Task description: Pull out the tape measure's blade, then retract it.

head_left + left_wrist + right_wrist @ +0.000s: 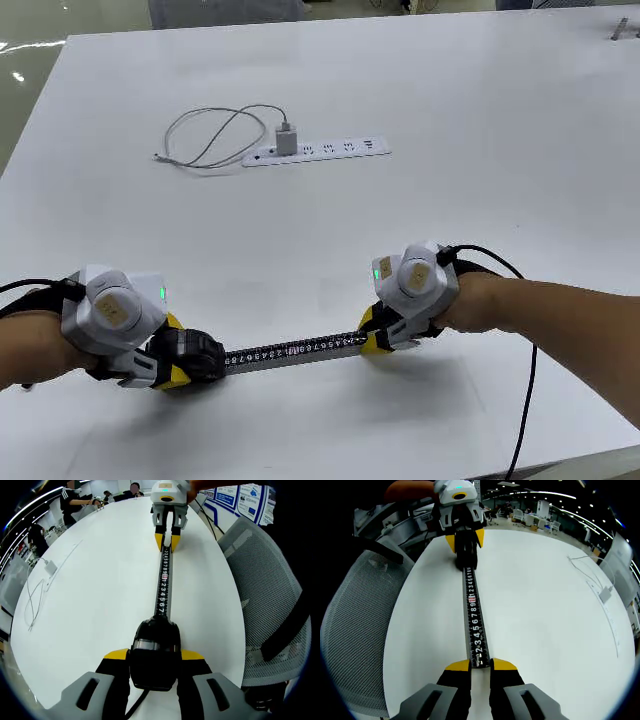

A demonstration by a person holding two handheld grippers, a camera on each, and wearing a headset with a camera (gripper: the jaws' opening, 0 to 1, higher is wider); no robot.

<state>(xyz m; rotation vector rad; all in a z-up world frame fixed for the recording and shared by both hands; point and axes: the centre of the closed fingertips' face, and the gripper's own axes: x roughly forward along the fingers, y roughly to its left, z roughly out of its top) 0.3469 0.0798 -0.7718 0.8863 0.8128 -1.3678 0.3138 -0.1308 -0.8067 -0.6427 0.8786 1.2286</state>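
Tape blade drawn out straight between the two tools, low in the head view.

At the lower left of the head view, the left tool (177, 352) is closed on the black body of the tape measure (198, 356), with a yellow-tipped jaw pressed to each side of it. Right of centre, the right tool (370, 332) is closed almost fully, its jaws pinching the free end of the blade (295, 350). The blade runs taut from one tool to the other with its numbers facing up, low over the white worktop (450, 120); whether it touches the surface cannot be told. In the upper middle of the frame, well apart from the tools, lies a white power strip (335, 149) with a charger (287, 138) plugged in, and its cable (205, 135) loops off to the left.
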